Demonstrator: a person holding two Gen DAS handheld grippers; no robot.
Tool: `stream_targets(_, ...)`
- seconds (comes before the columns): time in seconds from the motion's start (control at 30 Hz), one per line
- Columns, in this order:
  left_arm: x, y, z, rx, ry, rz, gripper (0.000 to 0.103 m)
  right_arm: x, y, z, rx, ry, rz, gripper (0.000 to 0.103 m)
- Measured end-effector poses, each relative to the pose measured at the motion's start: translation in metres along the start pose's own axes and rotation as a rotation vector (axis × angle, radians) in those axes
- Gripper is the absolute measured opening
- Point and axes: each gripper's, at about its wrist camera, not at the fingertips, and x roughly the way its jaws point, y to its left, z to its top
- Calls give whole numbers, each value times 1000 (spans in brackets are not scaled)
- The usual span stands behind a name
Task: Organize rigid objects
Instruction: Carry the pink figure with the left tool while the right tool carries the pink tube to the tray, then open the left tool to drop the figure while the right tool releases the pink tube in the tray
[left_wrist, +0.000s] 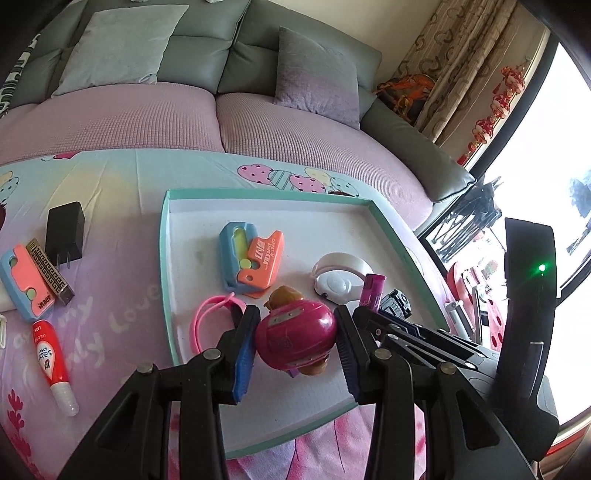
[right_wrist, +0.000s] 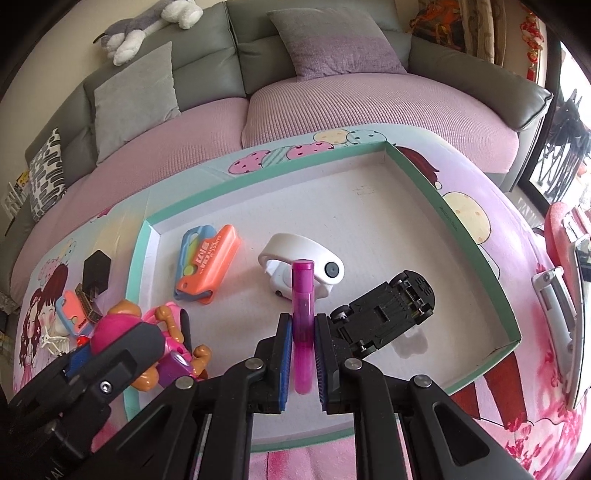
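Currently left gripper (left_wrist: 297, 334) pinches the magenta toy figure (left_wrist: 295, 336) over the tray's (left_wrist: 266, 195) near-left corner. Right gripper (right_wrist: 303, 328) is pressed on the purple tube (right_wrist: 303, 325), upright near the tray's near edge, beside the overturned black toy car (right_wrist: 384, 306). Orange-blue toy (left_wrist: 251, 260) and white gadget (left_wrist: 340, 277) lie mid-tray.

Surface: table under cartoon-print cloth (left_wrist: 122, 192), pink and pale blue, heart balloons. Directly on cloth: shallow white tray with teal rim (left_wrist: 164, 236), right of centre. Left of tray, well apart from it: black plug adapter (left_wrist: 64, 230); blue-and-salmon toy cutter (left_wrist: 22, 282) with dark gold-patterned bar (left_wrist: 50, 271) lying across it; red-and-white correction-tape tube (left_wrist: 51, 365) nearer camera. Cloth's far edge meets pink sofa seat.
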Motion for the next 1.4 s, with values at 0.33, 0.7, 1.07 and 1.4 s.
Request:
stream_targets(0.33,4,2,-2,-1,46,50,42,-1,2,1,-17,-1,-14,13)
stream_targets(0.7,-9,6,1,-5,16,89,49,-3,6,1,-28,-9,-18,13)
stream_targets(1.07,-21,34,7,-51,-30,270,63,-5,7,3,-31,-28,-32,54)
stream_targets(1.4,-25,65,6,-122,-48,447,84,-7,9,4,-25,-50,-10,81)
